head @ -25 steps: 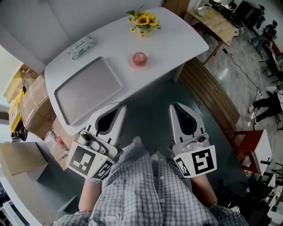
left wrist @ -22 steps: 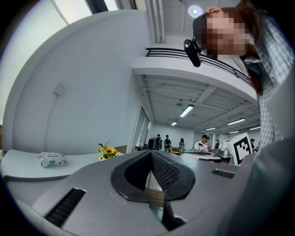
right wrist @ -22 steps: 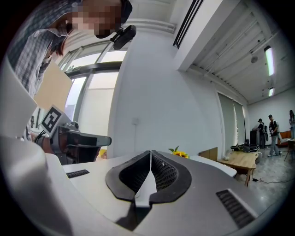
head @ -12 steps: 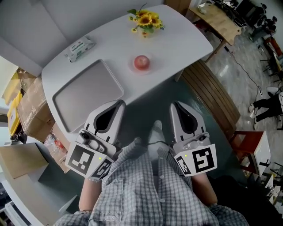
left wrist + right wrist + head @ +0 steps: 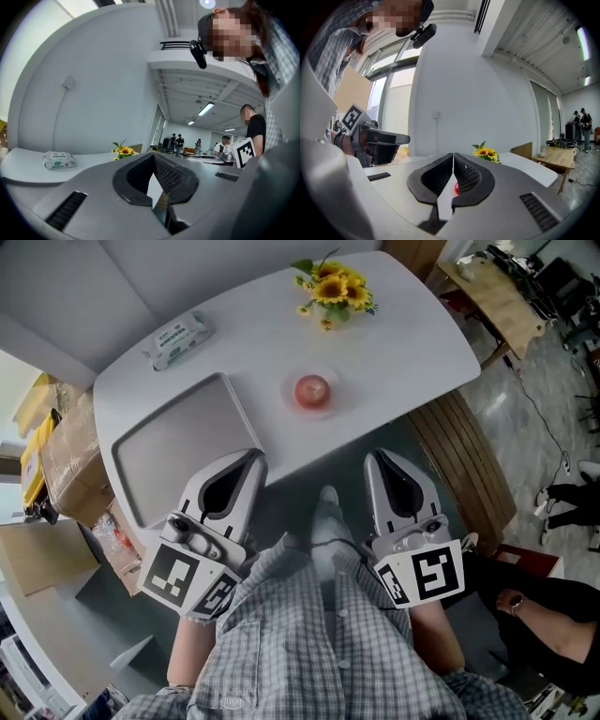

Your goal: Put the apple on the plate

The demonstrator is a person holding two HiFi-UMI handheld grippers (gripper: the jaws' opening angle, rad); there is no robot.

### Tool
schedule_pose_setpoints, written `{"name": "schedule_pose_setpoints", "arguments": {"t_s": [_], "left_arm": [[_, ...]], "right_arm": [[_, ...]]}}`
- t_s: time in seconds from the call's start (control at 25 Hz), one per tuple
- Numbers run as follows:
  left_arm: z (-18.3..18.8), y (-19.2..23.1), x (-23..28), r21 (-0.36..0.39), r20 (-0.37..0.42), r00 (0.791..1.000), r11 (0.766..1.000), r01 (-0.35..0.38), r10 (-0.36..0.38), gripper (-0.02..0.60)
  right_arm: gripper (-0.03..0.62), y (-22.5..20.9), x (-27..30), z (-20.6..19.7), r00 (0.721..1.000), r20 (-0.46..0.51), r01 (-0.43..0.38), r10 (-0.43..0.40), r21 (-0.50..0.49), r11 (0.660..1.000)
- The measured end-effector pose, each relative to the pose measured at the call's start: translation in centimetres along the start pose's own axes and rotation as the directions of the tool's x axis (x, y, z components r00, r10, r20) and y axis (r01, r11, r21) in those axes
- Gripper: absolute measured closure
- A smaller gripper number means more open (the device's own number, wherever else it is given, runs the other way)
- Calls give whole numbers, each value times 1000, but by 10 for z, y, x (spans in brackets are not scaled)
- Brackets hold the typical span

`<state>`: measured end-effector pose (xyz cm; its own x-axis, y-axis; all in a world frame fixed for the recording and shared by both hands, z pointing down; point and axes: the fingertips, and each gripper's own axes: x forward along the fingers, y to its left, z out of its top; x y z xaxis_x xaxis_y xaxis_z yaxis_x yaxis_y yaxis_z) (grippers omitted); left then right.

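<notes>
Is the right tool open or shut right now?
Shut. The right tool has its tips touching, with nothing gripped between them.

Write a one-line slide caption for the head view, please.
Left gripper and right gripper, both shut and empty, held before the white table bearing apple, grey tray, sunflowers.

Grey checked shirt [image 5: 309, 648]; grey L gripper [image 5: 254, 458], R gripper [image 5: 373, 457], b&w marker cubes [image 5: 181, 579]

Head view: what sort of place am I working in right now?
Probably an open-plan office or lab: a wooden desk cluttered with equipment, brown cardboard boxes beside the rounded white table, and long ceiling strip lights.
</notes>
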<state>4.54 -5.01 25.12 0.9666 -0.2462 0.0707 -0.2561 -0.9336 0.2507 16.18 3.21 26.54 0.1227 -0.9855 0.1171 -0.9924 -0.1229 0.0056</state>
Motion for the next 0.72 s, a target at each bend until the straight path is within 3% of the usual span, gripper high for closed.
{"name": "schedule_pose_setpoints", "arguments": {"t_s": [0.44, 0.72], "left_arm": [[-15, 23, 82, -51, -73, 990, 991, -127, 123, 574], [-35, 44, 107, -102, -132, 960, 959, -263, 249, 574]], "right_arm": [[570, -74, 67, -10, 988, -72, -141, 140, -15, 990], [570, -102, 103, -37, 956, -155, -253, 250, -4, 967]]}}
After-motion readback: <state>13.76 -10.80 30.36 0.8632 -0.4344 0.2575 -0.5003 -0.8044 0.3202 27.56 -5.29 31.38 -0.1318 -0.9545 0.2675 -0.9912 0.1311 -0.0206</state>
